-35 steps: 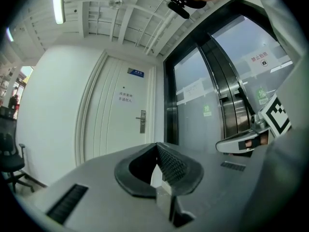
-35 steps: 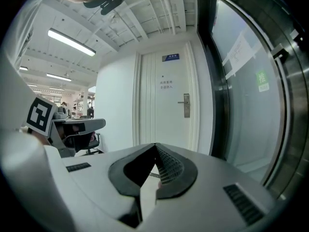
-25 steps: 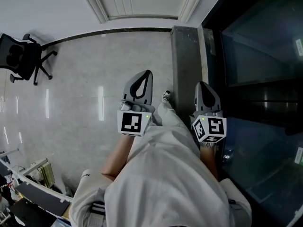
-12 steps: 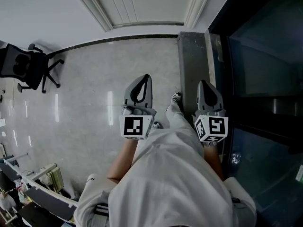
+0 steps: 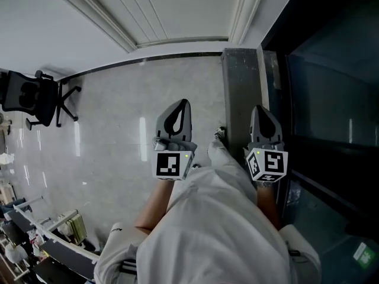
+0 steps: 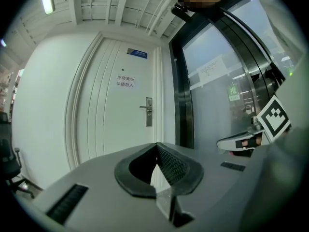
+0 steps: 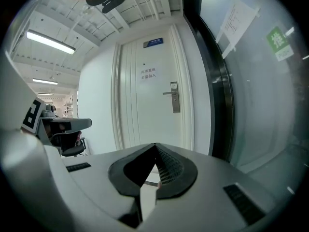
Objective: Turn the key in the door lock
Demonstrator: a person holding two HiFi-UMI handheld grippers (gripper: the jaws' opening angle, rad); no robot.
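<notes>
Approach stage, lock not reached; white door point(image 6: 111, 110) stands straight ahead of both grippers, well apart from them; lock plate point(image 7: 175, 97) sits near the door's right edge, beside the dark frame of the glass wall point(image 7: 256, 81); plate's long axis is upright, lever handle point(image 7: 167, 93) sticks out level to the left from it; key too small to make out from here, cannot tell if one is in the cylinder.

Left gripper point(image 6: 157, 146): fingers pressed together at the tips, nothing between them; right gripper point(image 7: 155, 146): tips also meet, nothing pinched.

Key relation: in the left gripper view the plate lies above and almost in line with the jaw tips; in the right gripper view it lies above and a bit to the right of them; so the lock sits higher than both and roughly between their two lines. Neither hand looks clearly nearer. Judgement: next move needs closing the gap, raising one gripper to plate height, spreading the fingers first.

Office chair point(image 5: 29, 96) far left on the pale floor point(image 5: 118, 129), irrelevant.
</notes>
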